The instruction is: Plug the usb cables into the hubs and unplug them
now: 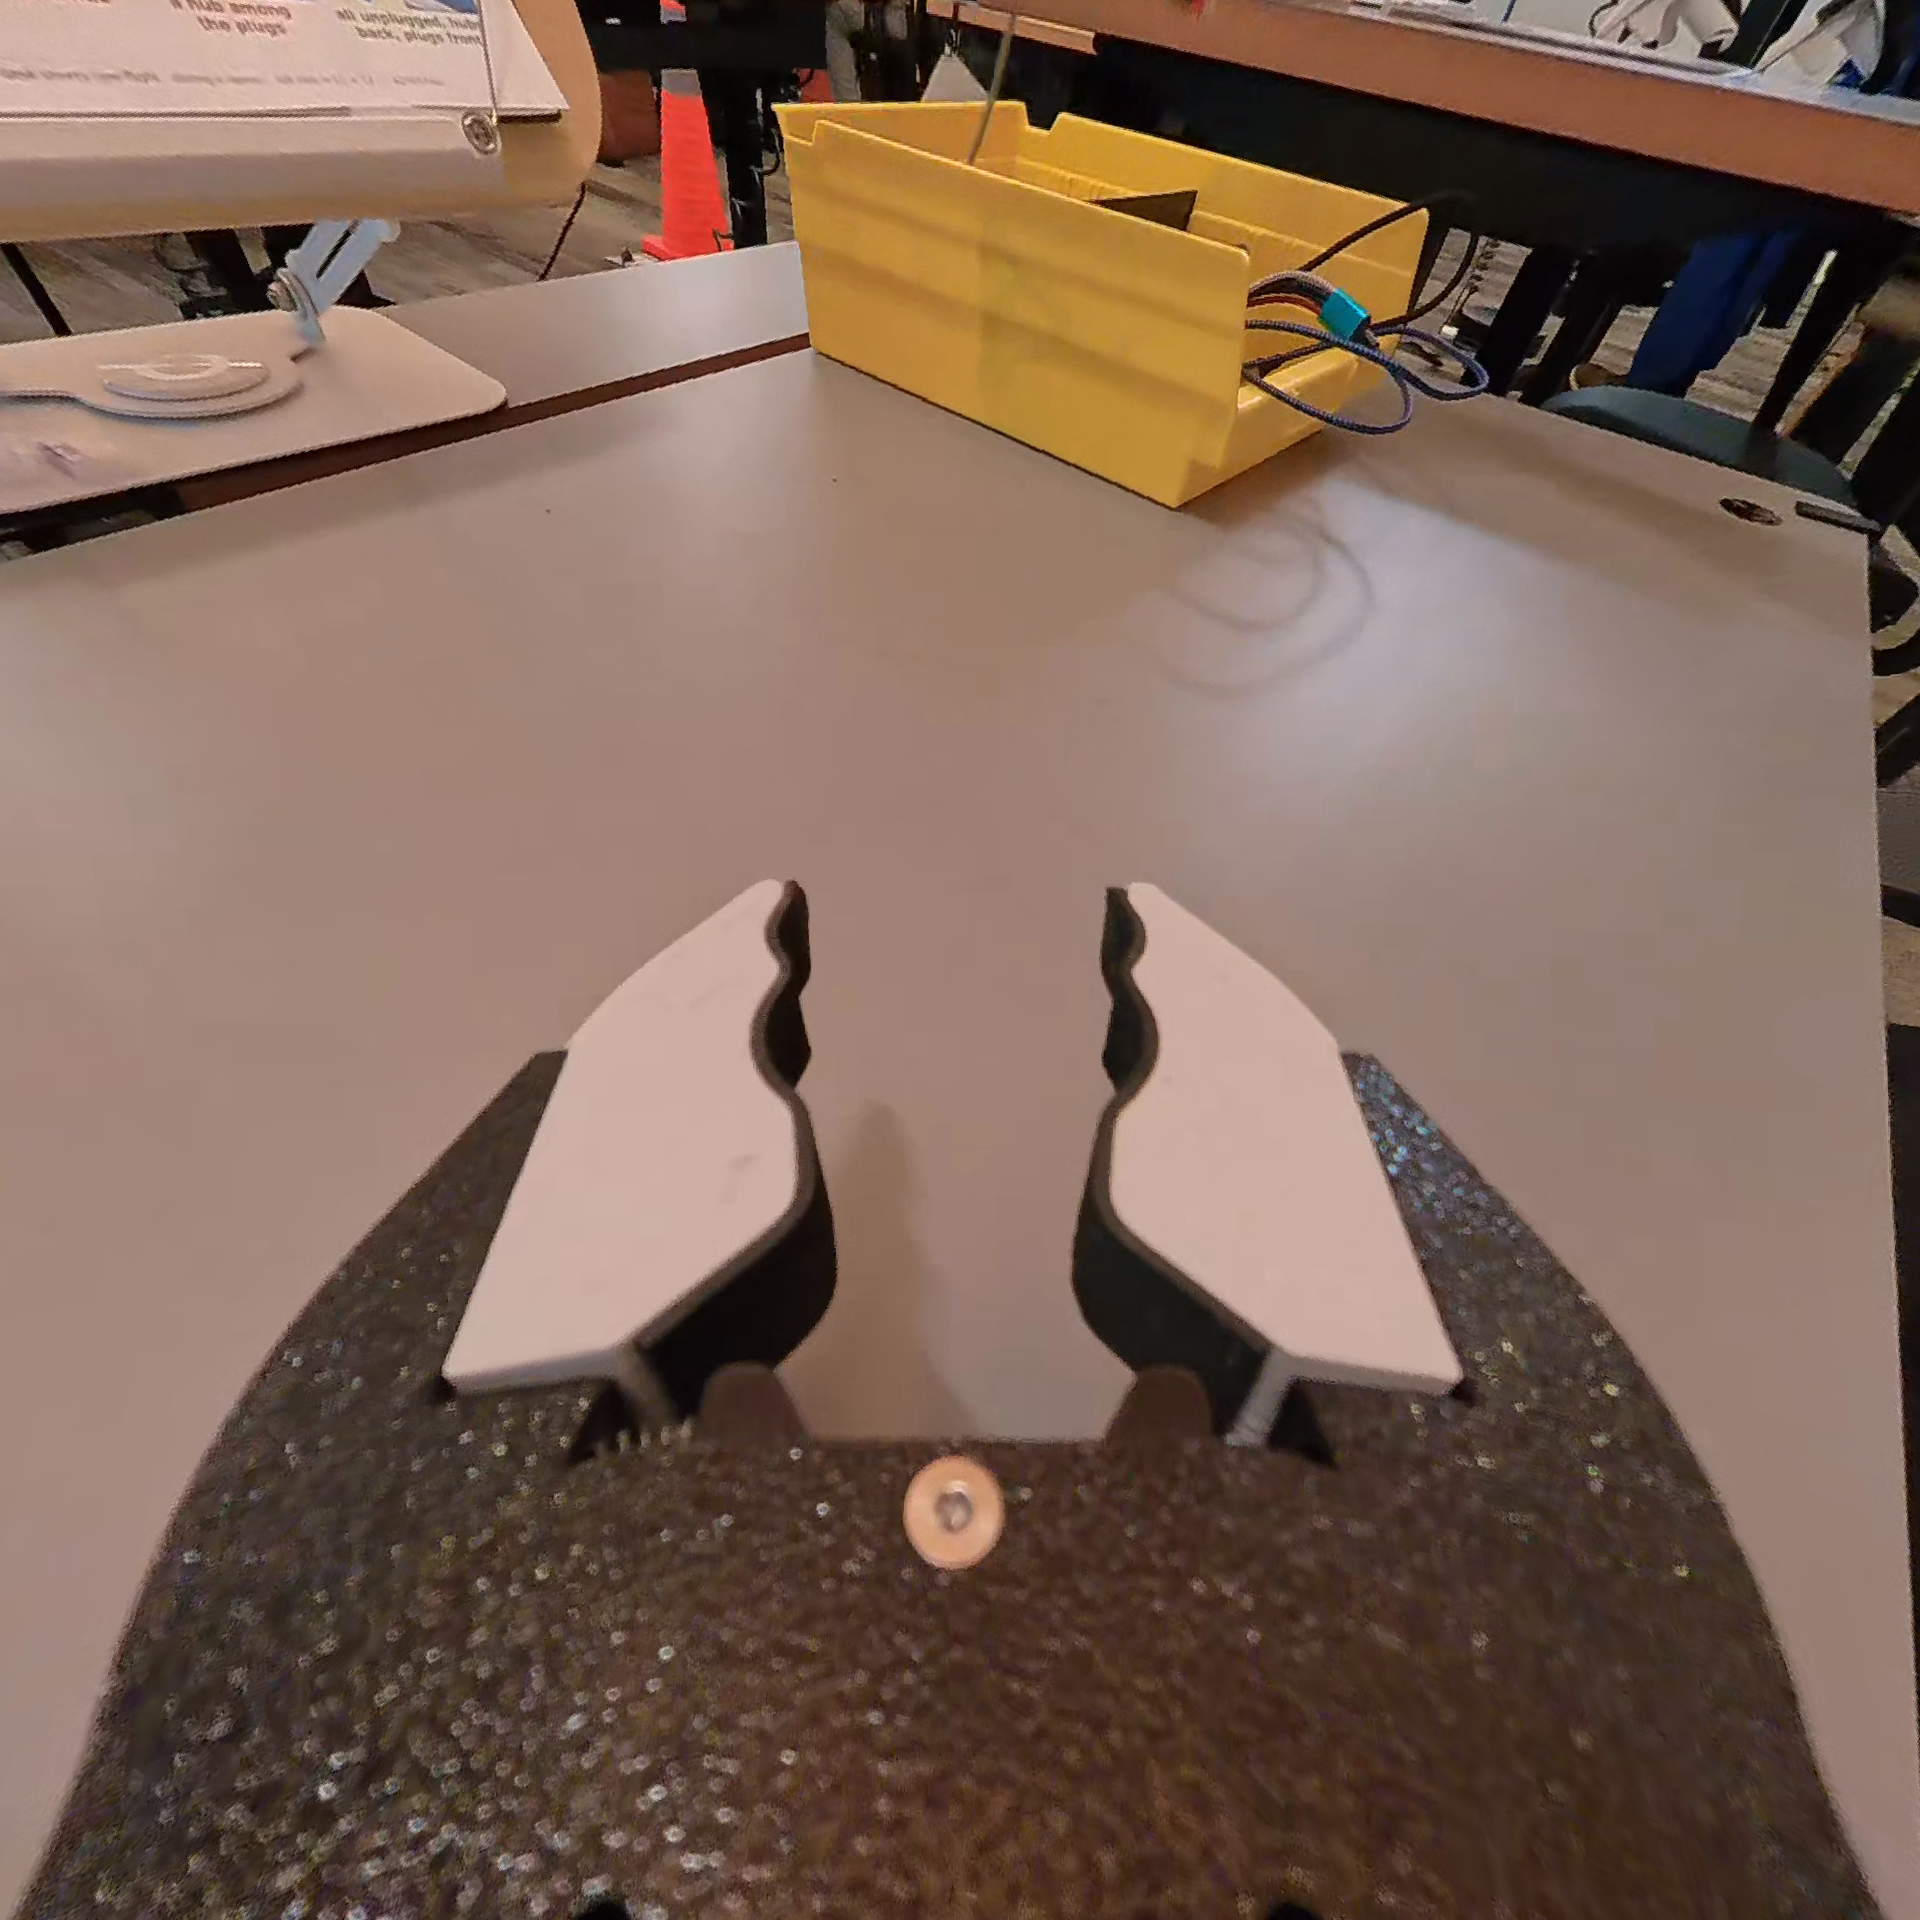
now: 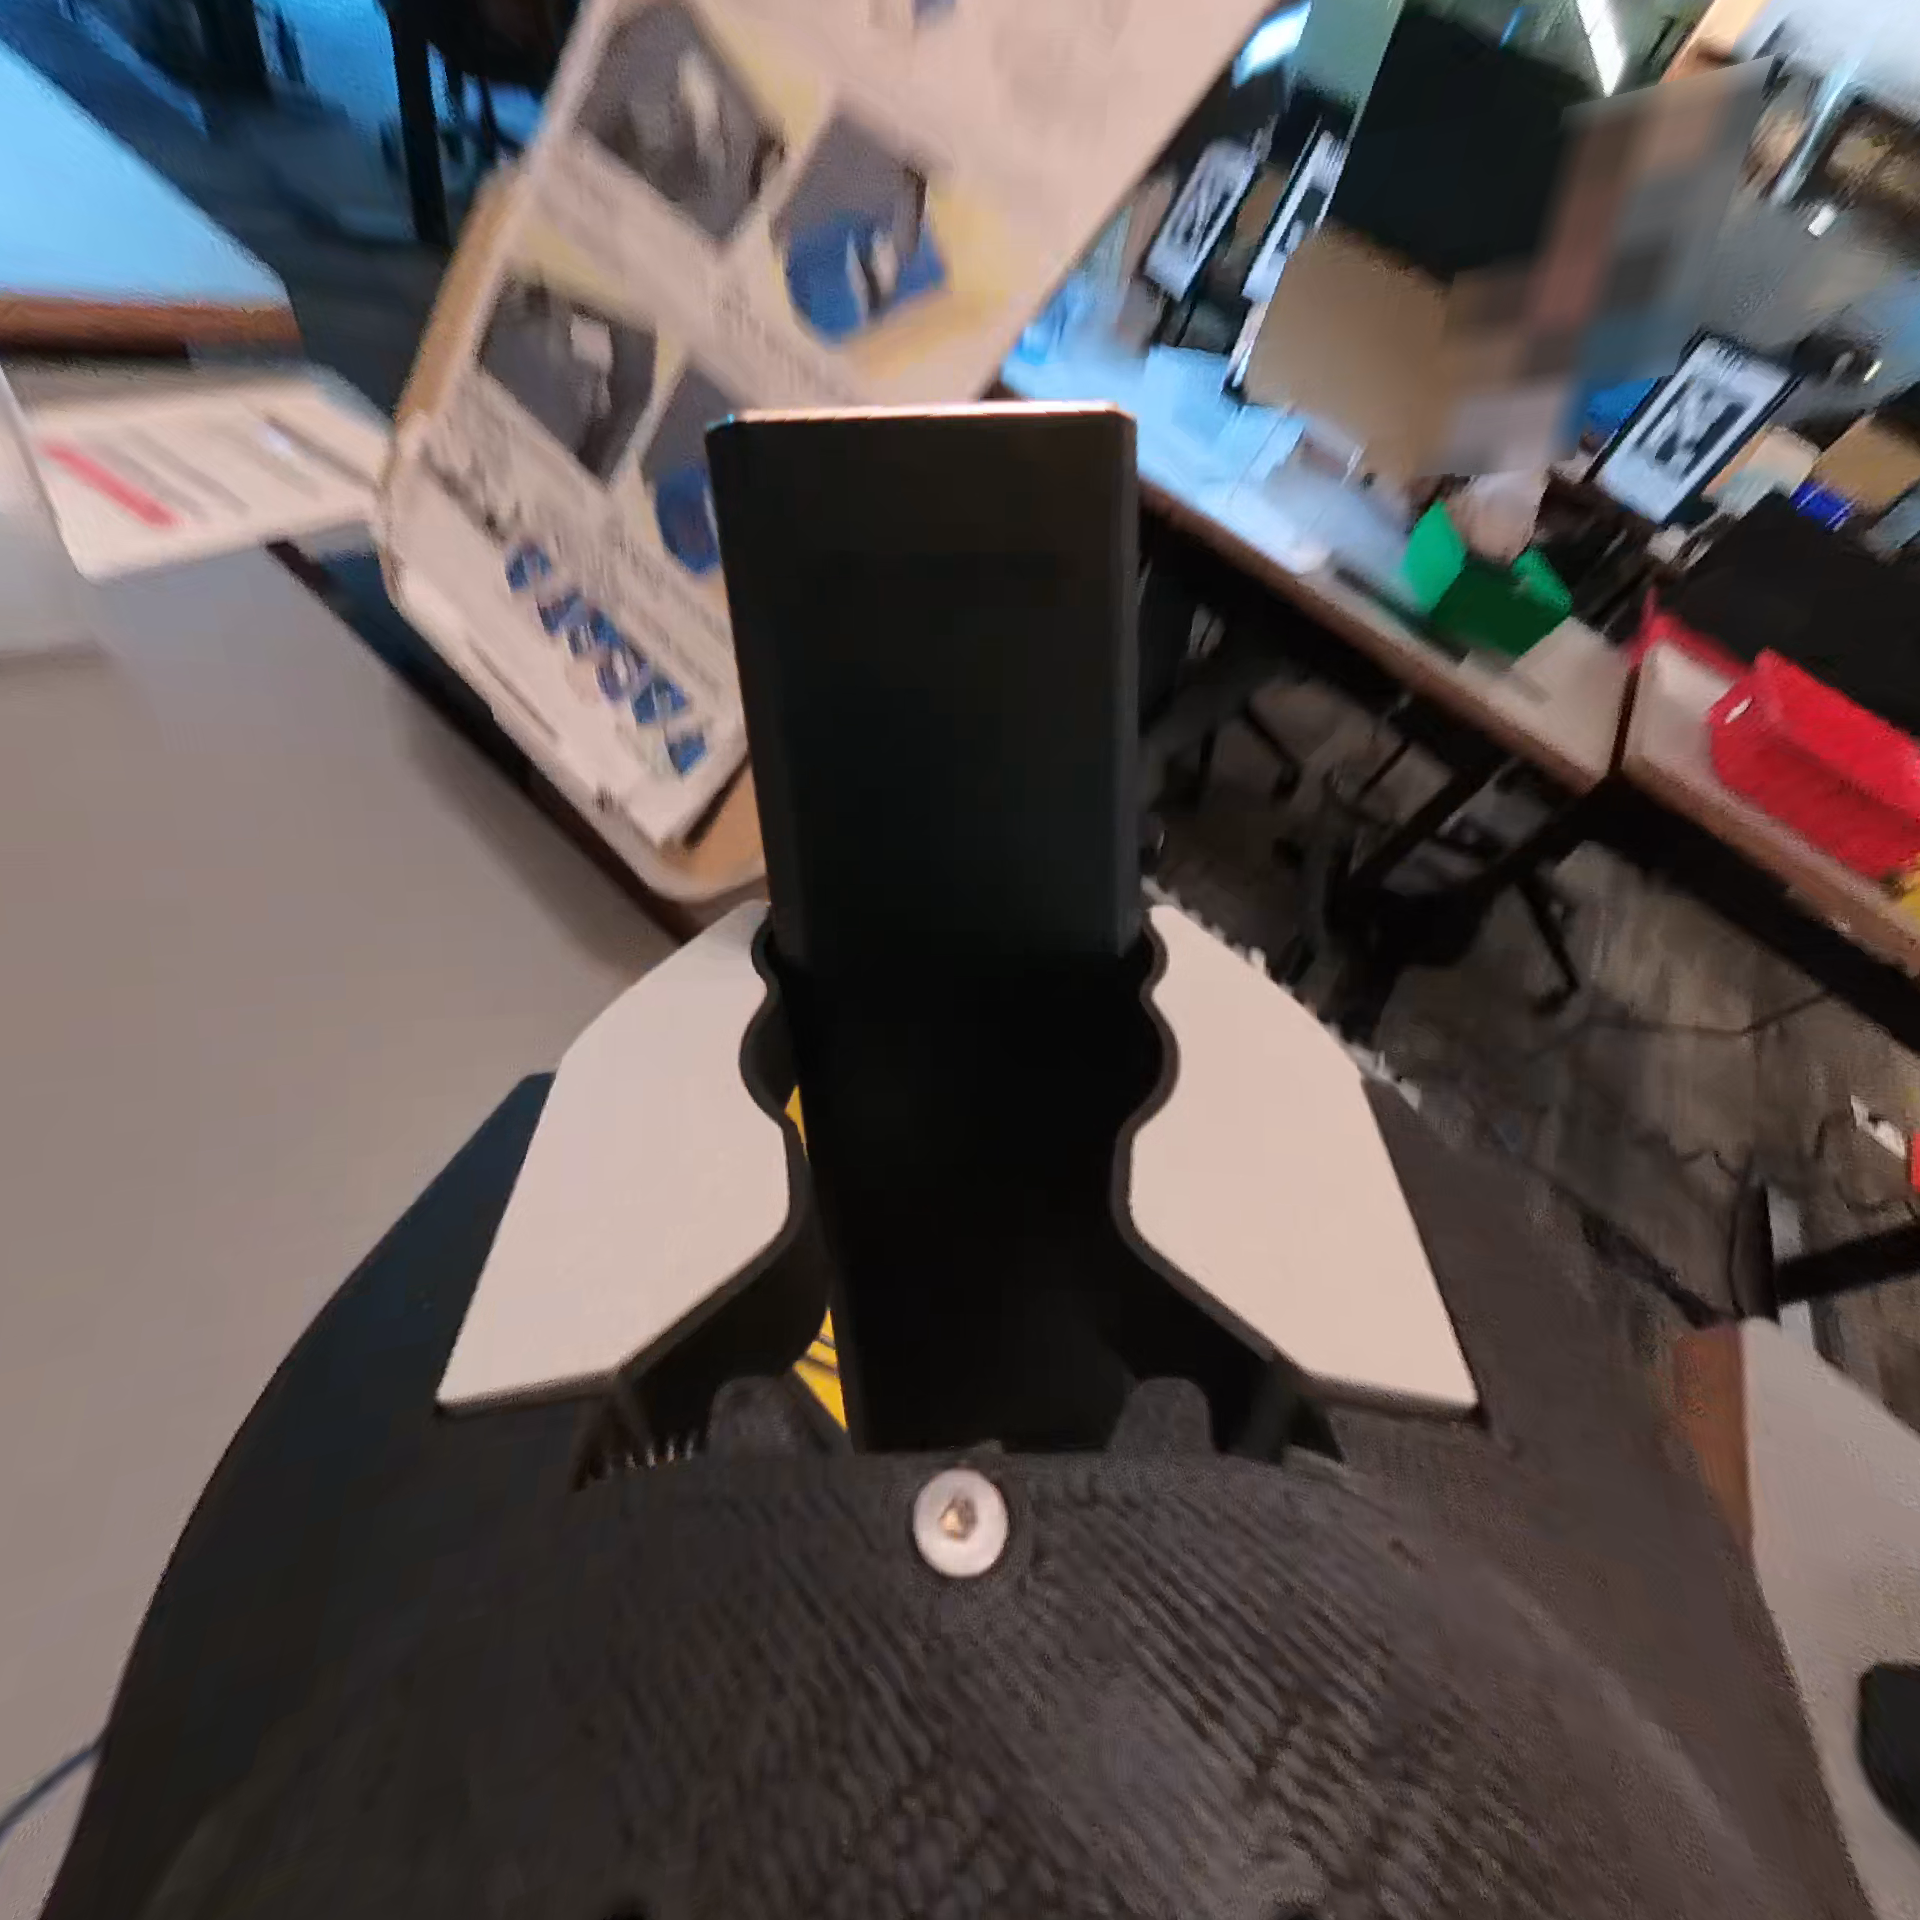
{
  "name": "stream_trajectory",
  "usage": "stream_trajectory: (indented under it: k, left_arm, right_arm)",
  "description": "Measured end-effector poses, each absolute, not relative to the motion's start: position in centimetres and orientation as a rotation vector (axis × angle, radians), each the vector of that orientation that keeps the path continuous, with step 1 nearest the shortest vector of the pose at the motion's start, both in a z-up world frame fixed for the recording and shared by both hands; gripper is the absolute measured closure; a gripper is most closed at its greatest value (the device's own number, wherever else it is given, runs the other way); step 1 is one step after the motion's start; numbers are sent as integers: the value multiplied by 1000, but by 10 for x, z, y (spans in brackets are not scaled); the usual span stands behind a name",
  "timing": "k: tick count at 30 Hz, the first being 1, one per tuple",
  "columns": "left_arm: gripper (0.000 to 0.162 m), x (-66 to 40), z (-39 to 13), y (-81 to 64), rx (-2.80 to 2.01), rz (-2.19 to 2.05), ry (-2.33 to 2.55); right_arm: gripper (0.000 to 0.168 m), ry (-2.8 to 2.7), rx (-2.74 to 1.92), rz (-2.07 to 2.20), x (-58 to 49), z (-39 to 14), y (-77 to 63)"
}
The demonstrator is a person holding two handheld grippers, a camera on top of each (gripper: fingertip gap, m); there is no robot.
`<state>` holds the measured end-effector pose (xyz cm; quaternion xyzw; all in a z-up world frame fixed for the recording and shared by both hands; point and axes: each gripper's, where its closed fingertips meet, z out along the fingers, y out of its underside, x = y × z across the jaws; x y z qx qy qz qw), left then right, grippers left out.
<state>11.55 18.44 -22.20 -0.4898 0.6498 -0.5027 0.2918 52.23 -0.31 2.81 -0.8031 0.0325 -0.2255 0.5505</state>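
**Hub in hand, cables not yet touched — plugging hasn't begun**

Left wrist view: the left gripper (image 1: 954, 914) hangs low over the grey table (image 1: 623, 675), fingers spread wide w/ nothing between them, only bare tabletop showing through the gap. Well ahead, at the far side of the table, sits a yellow bin (image 1: 1018, 301). A bundle of braided usb cables (image 1: 1340, 343) spills out of its open right end, one w/ a teal plug; they look coiled together, none pulled out. No hub visible in this view. Beyond the table edge: a white stand base (image 1: 208, 384) at left and an orange cone (image 1: 686, 166) on the floor.

Right wrist view: blurry, so the gripper is prob. mid-motion. The right gripper (image 2: 951, 935) is closed around a long black hub (image 2: 925, 727), which sticks out forward past the fingertips, held by its sides and lifted clear of the table. Can't see any ports or any cable attached to it. A printed poster (image 2: 644, 343) leans behind it; other benches w/ green and red bins farther off.

Progress, as I judge it: early. Hub fetched, approx. step one. Left: grab a cable from the bin, line plug up w/ a port, push in, repeat for the others, then pull all out again.
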Motion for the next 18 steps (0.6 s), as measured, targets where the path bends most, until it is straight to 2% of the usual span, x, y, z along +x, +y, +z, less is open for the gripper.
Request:
stream_trajectory:
  k: [4,9,12,16,18]
  left_arm:
    - [109,115,-223,182,-1298,-1330,1749]
    - [109,116,-227,179,-1275,-1271,1782]
    - [109,117,-231,178,-1271,-1239,1804]
    - [109,117,-234,176,-1267,-1208,1829]
    - [109,117,-237,174,-1264,-1192,1849]
  right_arm:
    - [105,69,-2083,-552,538,-42,10]
    - [105,73,-2284,-790,573,-102,16]
    - [106,6,-2438,-719,572,-145,16]
    - [102,-136,-2662,-798,570,-183,0]
    - [104,-93,-2632,-802,568,-177,1]
